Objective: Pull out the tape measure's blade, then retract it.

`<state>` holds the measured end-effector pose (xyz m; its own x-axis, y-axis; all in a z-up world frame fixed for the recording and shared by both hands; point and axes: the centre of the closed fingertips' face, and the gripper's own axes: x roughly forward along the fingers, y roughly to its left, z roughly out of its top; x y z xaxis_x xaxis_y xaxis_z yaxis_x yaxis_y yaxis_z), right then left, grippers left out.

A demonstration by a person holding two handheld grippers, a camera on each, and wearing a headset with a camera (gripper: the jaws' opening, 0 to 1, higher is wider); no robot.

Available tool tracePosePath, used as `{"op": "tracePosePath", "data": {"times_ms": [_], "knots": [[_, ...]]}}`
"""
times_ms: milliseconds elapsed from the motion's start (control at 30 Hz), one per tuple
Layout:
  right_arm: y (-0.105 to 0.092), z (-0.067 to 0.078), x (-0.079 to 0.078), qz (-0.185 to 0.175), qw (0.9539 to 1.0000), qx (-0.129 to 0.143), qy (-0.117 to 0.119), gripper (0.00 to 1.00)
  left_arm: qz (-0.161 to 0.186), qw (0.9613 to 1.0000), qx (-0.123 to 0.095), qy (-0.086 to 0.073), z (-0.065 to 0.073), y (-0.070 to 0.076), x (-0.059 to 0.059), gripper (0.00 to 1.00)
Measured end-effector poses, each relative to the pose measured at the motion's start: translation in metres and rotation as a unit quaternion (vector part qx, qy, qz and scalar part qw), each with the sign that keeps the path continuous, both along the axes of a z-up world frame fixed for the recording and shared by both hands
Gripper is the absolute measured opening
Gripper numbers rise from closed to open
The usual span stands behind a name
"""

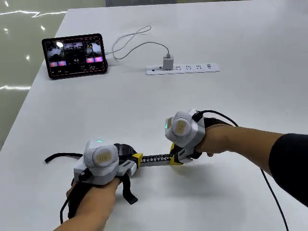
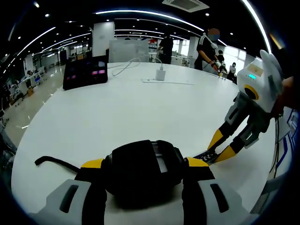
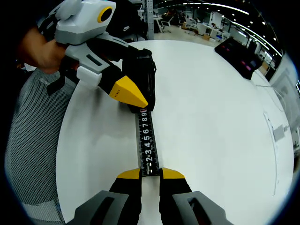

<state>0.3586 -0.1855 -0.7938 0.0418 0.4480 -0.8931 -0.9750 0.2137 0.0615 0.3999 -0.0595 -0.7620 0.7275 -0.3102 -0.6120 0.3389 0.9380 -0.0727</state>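
The tape measure's black case rests on the white table, and my left gripper is shut on it. In the left gripper view the case sits between the yellow-tipped jaws of the left gripper. A short length of blade runs right from the case to my right gripper, which is shut on the blade's end. In the right gripper view the numbered blade stretches from the right gripper up to the case, held by the left gripper.
A tablet stands at the back left. A white power strip with a charger and cable lies behind the work. A black strap trails left of the case. The table's left edge is near.
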Motion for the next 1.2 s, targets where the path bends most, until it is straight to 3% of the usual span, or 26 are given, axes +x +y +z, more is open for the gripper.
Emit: {"op": "tracePosePath", "data": {"times_ms": [467, 1200], "knots": [[0.005, 0.001, 0.0, -0.002, 0.9995, 0.03, 0.002, 0.09, -0.003, 0.9999, -0.012, 0.0, 0.001, 0.001, 0.001, 0.6], [0.016, 0.001, 0.002, -0.015, 0.9994, 0.03, 0.007, 0.1, -0.003, 0.9999, -0.01, 0.005, 0.0, 0.0, -0.001, 0.6]]}}
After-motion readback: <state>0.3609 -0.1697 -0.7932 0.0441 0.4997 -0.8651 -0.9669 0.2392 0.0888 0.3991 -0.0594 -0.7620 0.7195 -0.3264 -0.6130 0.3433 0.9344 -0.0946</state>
